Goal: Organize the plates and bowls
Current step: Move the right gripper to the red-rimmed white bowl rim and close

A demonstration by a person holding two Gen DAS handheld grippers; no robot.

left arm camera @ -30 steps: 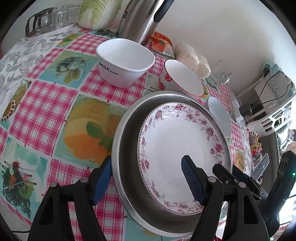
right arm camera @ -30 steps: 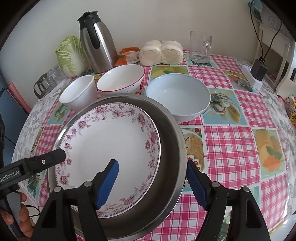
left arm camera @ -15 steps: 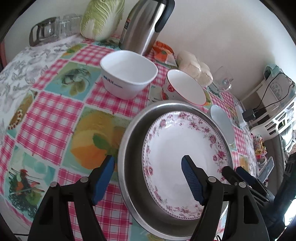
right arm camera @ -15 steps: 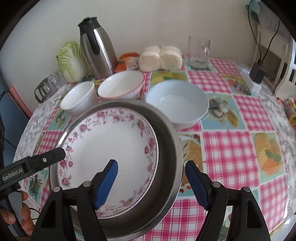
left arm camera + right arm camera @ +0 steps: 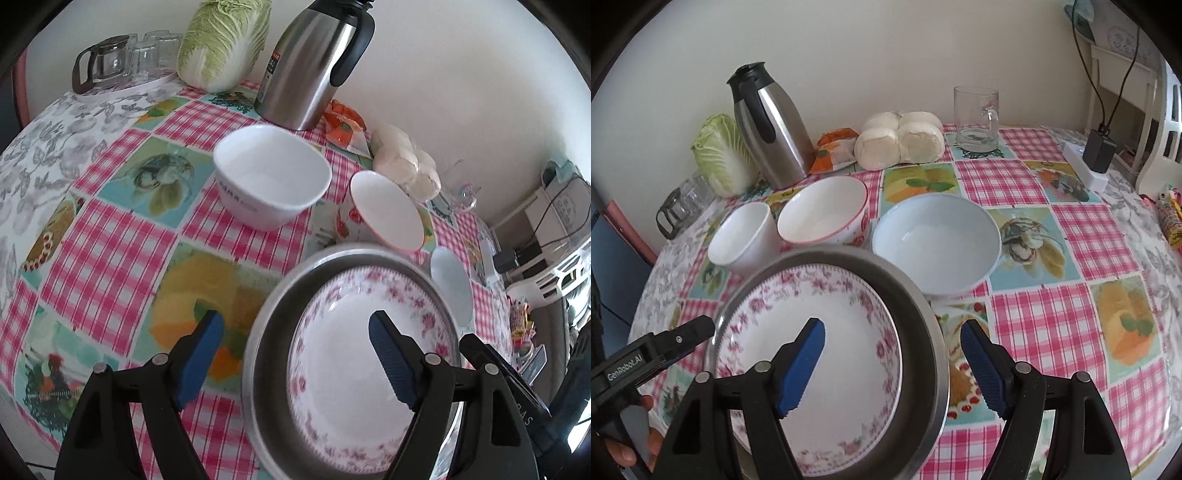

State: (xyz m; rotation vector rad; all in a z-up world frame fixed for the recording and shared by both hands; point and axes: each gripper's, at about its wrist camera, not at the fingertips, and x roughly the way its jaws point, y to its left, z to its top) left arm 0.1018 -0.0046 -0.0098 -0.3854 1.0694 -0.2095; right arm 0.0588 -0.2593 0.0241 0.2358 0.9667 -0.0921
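A white plate with a pink floral border [image 5: 820,302] lies inside a steel basin [image 5: 923,314] on the checked tablecloth. My right gripper [image 5: 892,326] is open and straddles the basin's right rim without touching it. My left gripper [image 5: 295,317] straddles the left rim of the basin [image 5: 266,317]; its jaws are opening and the pads do not press on the rim. Behind the basin stand a white square bowl [image 5: 742,236], a red-rimmed bowl [image 5: 823,210] and a pale blue bowl [image 5: 938,240].
A steel thermos [image 5: 768,125], a cabbage [image 5: 720,155], an orange packet [image 5: 834,147], bagged buns [image 5: 901,140] and a glass mug [image 5: 975,118] line the wall. A tray of glassware [image 5: 122,62] is far left. A power strip [image 5: 1089,158] sits far right.
Both grippers have pulled back and up from the basin, so it sits lower in both views. The left jaws now stand wider, with the outer finger farther from the rim.
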